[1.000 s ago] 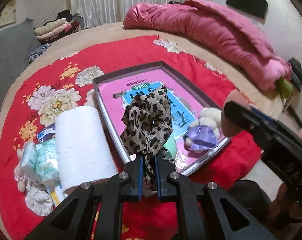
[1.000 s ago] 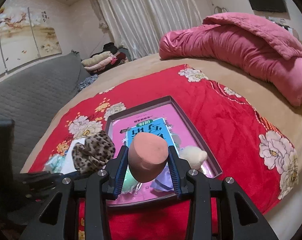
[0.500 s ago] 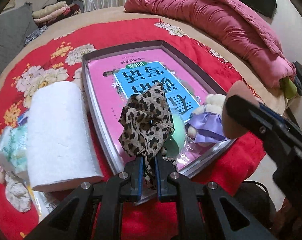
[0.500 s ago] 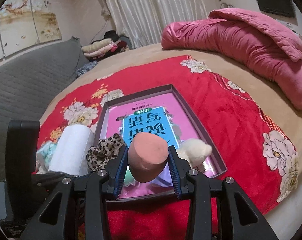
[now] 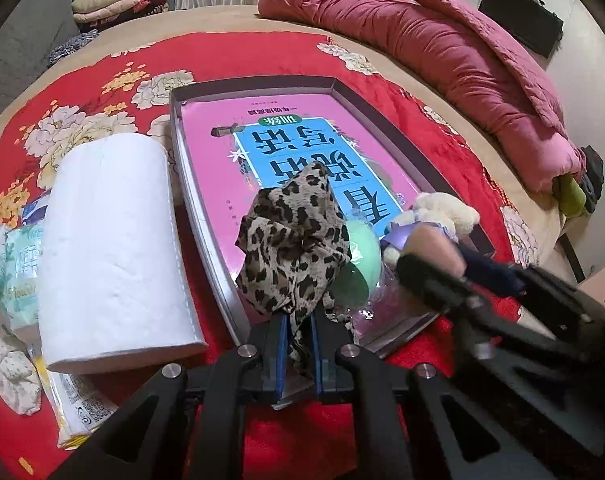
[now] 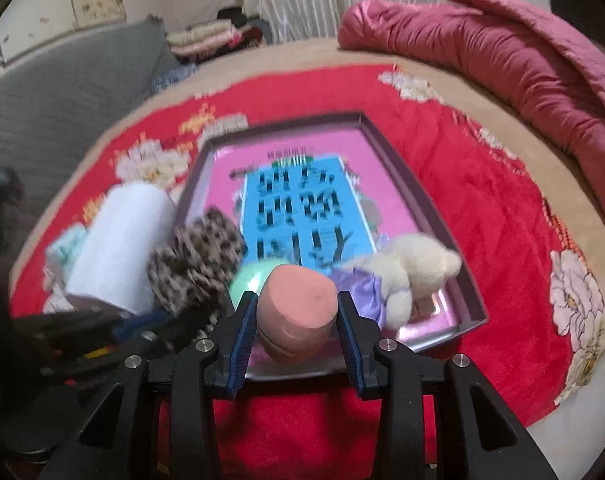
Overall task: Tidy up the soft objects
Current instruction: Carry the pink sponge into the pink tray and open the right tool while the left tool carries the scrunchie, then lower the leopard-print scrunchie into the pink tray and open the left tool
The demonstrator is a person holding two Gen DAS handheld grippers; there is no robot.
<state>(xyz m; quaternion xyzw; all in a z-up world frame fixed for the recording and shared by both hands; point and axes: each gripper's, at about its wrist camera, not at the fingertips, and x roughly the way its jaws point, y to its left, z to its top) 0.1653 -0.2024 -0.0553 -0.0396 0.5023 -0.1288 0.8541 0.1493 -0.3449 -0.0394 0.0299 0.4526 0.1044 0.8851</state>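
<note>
1. The right wrist view is motion-blurred, so the print on the pink and blue book in the tray [image 6: 430,216] cannot be read there; the left hand-held gripper's fingertips are hidden behind cloth in that view
2. A green sponge [image 5: 362,256] in the tray is mostly covered by the scrunchie [image 5: 298,248]; a tissue pack [image 5: 10,264] is partly hidden by the paper roll [image 5: 110,248] on the red blanket [image 5: 230,56]
3. The left hand-held gripper [image 5: 298,344] is clamped tight on the leopard scrunchie, bunched upright over the tray's near left corner
4. The right hand-held gripper [image 6: 298,320] grips a pink sponge [image 6: 298,308], jaws partly apart, over the tray's near edge
5. A cream plush bear [image 6: 414,272] in a purple dress lies in the tray's near right corner
</note>
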